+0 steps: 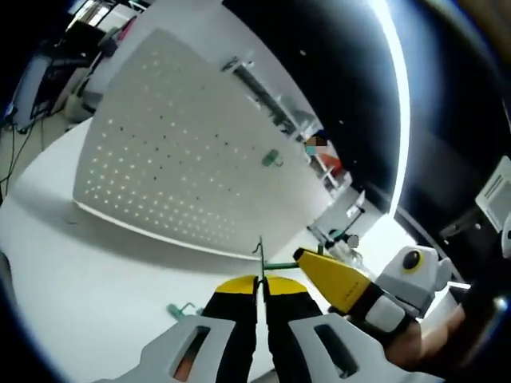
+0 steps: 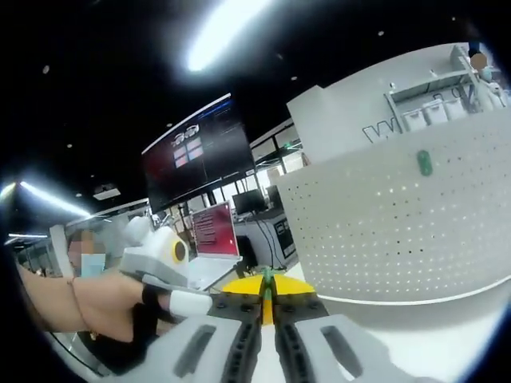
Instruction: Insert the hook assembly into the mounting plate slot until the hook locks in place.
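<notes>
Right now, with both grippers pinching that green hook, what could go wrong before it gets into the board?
1. The green hook is thin, and the left gripper pinches only its end, so it may twist or slip.
2. The right gripper crowds the same spot, so the jaws might collide.
3. The pegboard stands some way off with tiny holes, so misalignment seems likely.

From low over the table, we face the white pegboard (image 1: 192,152) (image 2: 399,223) near, both views sharing it.
</notes>
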The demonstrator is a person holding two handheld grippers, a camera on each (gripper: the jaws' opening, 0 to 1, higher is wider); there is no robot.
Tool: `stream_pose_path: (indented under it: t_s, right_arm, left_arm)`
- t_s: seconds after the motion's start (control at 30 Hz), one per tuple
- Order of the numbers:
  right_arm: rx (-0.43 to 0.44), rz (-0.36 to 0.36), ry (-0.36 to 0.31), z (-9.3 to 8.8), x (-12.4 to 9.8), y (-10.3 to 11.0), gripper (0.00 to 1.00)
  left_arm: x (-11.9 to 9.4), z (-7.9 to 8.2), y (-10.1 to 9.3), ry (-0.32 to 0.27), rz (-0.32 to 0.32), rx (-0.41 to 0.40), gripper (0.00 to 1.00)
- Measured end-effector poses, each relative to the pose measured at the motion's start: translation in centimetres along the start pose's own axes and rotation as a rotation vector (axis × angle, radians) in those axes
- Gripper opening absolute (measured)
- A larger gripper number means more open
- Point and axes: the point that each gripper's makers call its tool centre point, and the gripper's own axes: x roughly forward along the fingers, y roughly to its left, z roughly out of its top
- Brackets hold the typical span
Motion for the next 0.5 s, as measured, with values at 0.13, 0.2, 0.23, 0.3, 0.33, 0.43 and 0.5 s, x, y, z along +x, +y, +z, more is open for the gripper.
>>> stream_pose_path:
  t_s: [0.13,0.2,0.23,0.3,0.33,0.43,0.5]
  right_arm:
    - [0.032,0.013,0.02,0.1,0.1,0.0,0.01]
    - [0.05,0.028,0.022,0.4,0.2,0.0,0.01]
    - [0.056,0.033,0.022,0.6,0.1,0.0,0.02]
    - [0.077,0.05,0.021,1.2,0.0,0.2,0.06]
    - [0.084,0.057,0.032,1.2,0.0,0.2,0.08]
    - [0.116,0.071,0.057,1.4,-0.3,0.2,0.08]
    - [0.131,0.076,0.059,1.7,-0.4,0.3,0.08]
  left_arm:
    - [-0.1,0.3,0.0,0.001,0.017,0.051,0.01]
    - [-0.1,0.5,-0.1,-0.004,0.02,0.056,0.01]
    - [-0.2,0.6,0.0,-0.007,0.029,0.067,0.01]
    - [-0.3,0.9,0.2,-0.012,0.046,0.097,0.01]
    - [-0.4,1.0,0.2,-0.013,0.049,0.1,0.01]
    - [-0.7,1.8,0.5,-0.029,0.077,0.185,0.01]
    - [-0.8,1.6,0.6,0.0,0.104,0.283,0.01]
